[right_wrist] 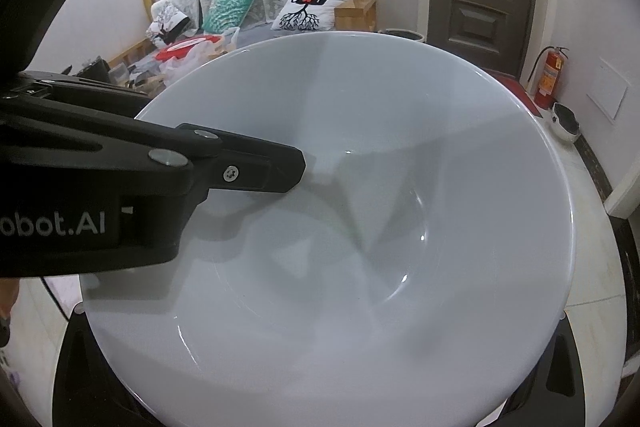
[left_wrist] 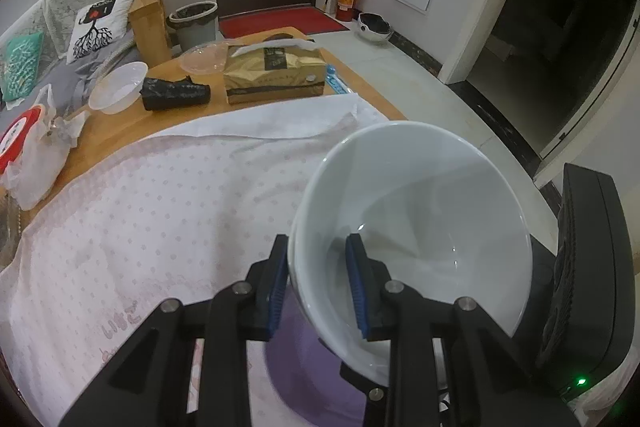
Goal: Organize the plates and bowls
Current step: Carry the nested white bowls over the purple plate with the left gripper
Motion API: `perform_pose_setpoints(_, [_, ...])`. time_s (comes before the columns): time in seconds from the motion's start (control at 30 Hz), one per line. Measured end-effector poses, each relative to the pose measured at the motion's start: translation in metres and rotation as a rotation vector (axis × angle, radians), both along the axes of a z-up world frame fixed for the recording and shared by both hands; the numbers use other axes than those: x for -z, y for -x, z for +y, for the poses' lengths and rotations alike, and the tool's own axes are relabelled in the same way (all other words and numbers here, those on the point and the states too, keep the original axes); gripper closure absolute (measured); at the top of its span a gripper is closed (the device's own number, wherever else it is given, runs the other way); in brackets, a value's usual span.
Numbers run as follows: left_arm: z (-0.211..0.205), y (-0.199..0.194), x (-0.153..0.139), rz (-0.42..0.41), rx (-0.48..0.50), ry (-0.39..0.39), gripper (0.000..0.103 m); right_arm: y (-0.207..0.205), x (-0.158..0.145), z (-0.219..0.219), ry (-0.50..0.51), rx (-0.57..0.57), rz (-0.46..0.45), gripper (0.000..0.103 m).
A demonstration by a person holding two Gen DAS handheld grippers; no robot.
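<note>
My left gripper (left_wrist: 318,283) is shut on the rim of a white ceramic bowl (left_wrist: 424,223), one blue pad outside the wall and one inside, and holds it tilted above the table. A purple plate (left_wrist: 312,379) lies under it on the pink dotted cloth (left_wrist: 160,211). In the right wrist view the same white bowl (right_wrist: 360,227) fills the frame, with the left gripper's finger (right_wrist: 256,171) reaching in over its rim from the left. My right gripper's own fingers are hidden beneath the bowl; only black parts show at the bottom corners.
At the table's far end stand a clear plastic bowl (left_wrist: 120,87), a black bag (left_wrist: 176,93), a brown tissue pack (left_wrist: 274,75) and a clear lid (left_wrist: 204,57). A black device (left_wrist: 580,267) is at right. A red-lidded container (left_wrist: 18,139) sits at left.
</note>
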State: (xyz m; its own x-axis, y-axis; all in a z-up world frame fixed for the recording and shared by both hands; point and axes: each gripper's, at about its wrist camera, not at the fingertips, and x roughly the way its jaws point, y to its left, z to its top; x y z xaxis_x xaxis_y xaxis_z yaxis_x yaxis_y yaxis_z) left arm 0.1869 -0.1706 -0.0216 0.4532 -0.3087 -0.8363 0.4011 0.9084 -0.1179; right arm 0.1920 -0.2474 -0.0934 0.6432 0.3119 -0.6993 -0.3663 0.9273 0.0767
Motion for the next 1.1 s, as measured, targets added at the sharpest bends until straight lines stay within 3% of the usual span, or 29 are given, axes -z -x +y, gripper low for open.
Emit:
perform_pose_setpoints(0.53, [-0.013,0.035,0.02,0.033,0.017,-0.006,0.079,0.043,0.02,-0.017,-0.013,0.015,0.054,0.002])
perform_pose_setpoints(1.1, [-0.011,0.052,0.045,0.084,0.021,-0.004,0.079,0.061,0.039,-0.011,0.013,0.002,0.101,0.002])
